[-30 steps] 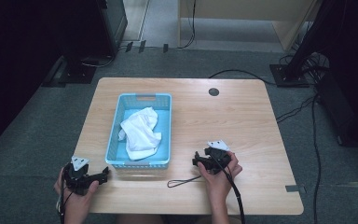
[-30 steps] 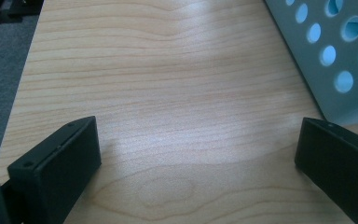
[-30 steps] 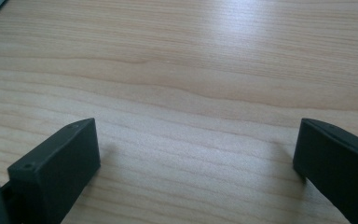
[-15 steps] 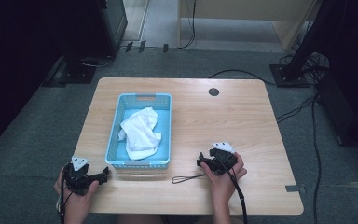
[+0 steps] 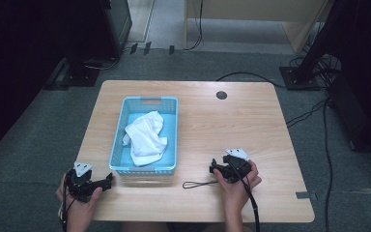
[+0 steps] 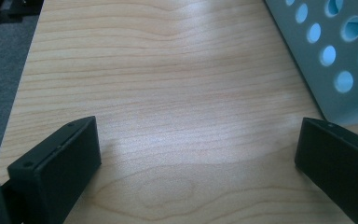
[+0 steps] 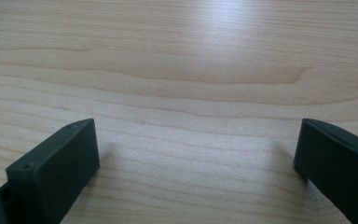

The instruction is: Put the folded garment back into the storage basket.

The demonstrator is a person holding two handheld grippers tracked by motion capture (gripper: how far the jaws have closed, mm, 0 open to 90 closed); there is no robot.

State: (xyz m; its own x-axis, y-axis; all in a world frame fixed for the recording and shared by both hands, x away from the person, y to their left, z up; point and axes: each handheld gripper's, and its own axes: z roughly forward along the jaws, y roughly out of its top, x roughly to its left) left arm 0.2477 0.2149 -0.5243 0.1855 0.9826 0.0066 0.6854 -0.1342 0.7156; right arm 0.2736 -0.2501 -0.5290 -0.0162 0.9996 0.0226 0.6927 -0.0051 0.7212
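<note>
Now my right tool [image 5: 216,167], jaws spread and empty, has drifted a little right on the light wooden counter [image 5: 232,121], my left tool [image 5: 107,178] rests open too, and the crumpled white cloth [image 5: 145,137] lies in the blue plastic basket [image 5: 147,100], so I judge the placing finished.

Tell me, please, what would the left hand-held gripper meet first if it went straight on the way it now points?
Probably the blue basket: the left hand-held gripper looks across bare table, and the basket's perforated wall sits just ahead on one side. Dead centre it might slide past.
</note>
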